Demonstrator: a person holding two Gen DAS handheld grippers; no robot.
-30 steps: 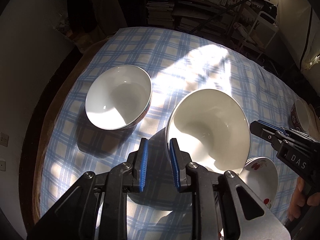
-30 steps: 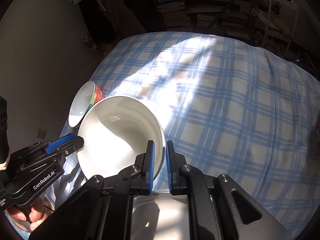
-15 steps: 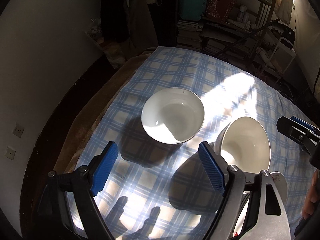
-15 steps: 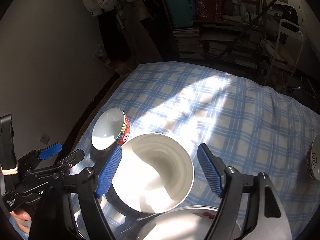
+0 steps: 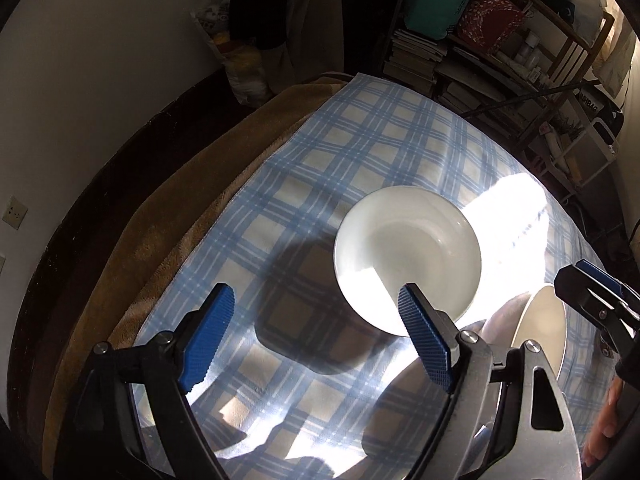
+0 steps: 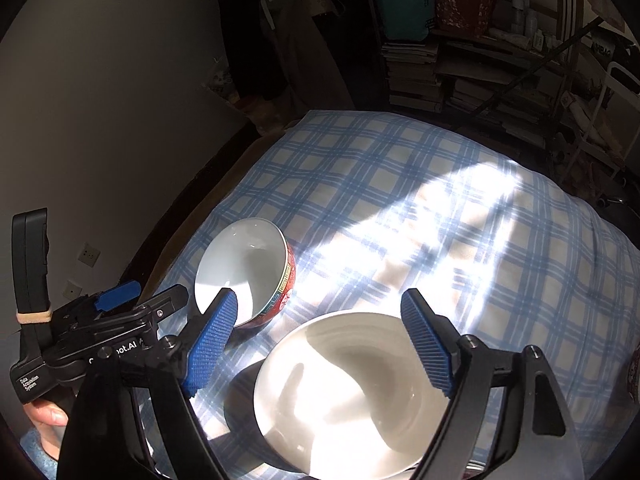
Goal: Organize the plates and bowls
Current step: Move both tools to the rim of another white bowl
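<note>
On a blue-and-white checked cloth point(image 6: 420, 200) stand two bowls, part in hard sunlight. The red-sided bowl point(image 6: 248, 270), round with a patterned band below its rim, has a glossy white inside and nothing in it. The larger white bowl point(image 6: 352, 392), smooth and glazed, sits nearer the right gripper point(image 6: 320, 344) and is also empty; what it rests on cannot be told. That gripper's jaws have just been opening and stand wide apart above the white bowl, gripping nothing. The left gripper point(image 5: 320, 332) is likewise spread wide after just opening, nothing between its ribbed blue pads point(image 5: 208, 332). A tan fleecy blanket point(image 5: 168, 216) shows under the cloth's edge.
</note>
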